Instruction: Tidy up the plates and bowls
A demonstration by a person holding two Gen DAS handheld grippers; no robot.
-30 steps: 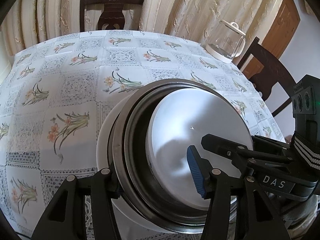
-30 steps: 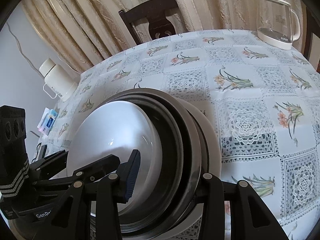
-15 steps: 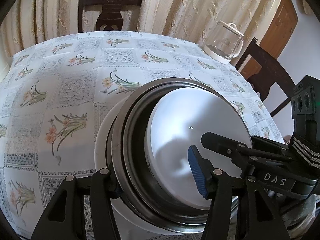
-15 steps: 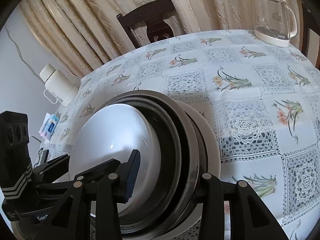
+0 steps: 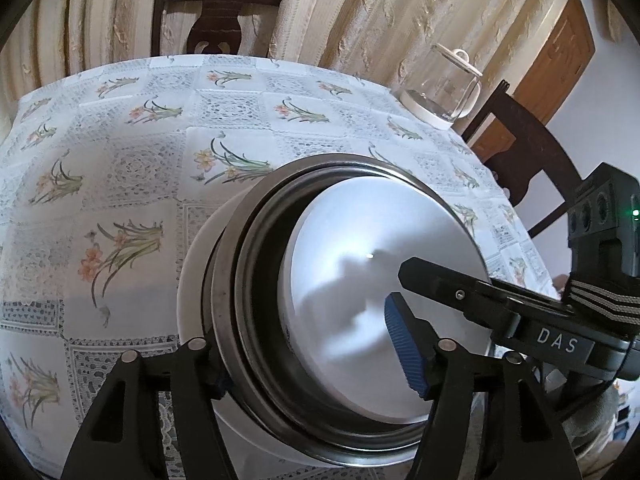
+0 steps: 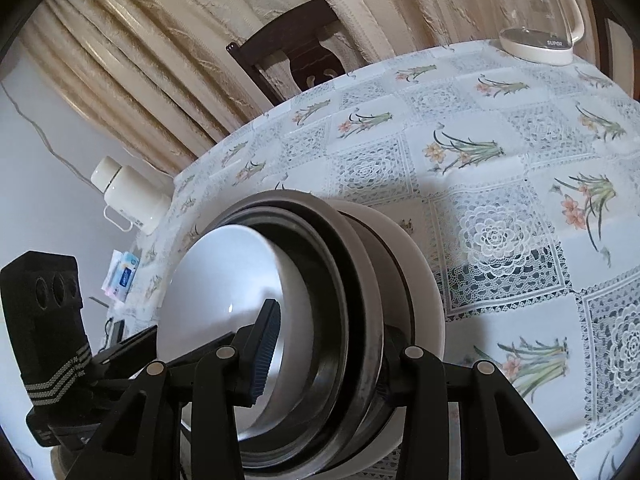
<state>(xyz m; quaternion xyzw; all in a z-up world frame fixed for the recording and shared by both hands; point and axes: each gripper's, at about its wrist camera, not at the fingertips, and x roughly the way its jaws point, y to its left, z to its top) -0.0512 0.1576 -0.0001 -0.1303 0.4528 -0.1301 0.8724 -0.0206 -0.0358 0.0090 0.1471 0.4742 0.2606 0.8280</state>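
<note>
A nested stack of bowls hangs tilted above the table: a white outer bowl [image 5: 192, 280], steel bowls [image 5: 224, 280] inside it, and a white inner bowl [image 5: 360, 220] on top. My left gripper [image 5: 308, 360] is shut on the stack's near rim, one finger under the outer bowl and its blue pad inside. From the opposite side my right gripper [image 6: 328, 360] is shut on the rim of the same stack [image 6: 420, 280], blue pad over the inner bowl [image 6: 220, 272]. Each view shows the other gripper reaching in across the bowl.
The table [image 5: 120, 160] has a floral lace cloth. A glass kettle [image 5: 444, 88] stands at its far right corner. Dark wooden chairs [image 5: 216, 12] stand behind and to the right. A white flask [image 6: 128, 196] and a tissue packet [image 6: 120, 276] sit at the left edge.
Both grippers have risen with the stack, which now tilts more steeply. The grips on its rim are unchanged.
</note>
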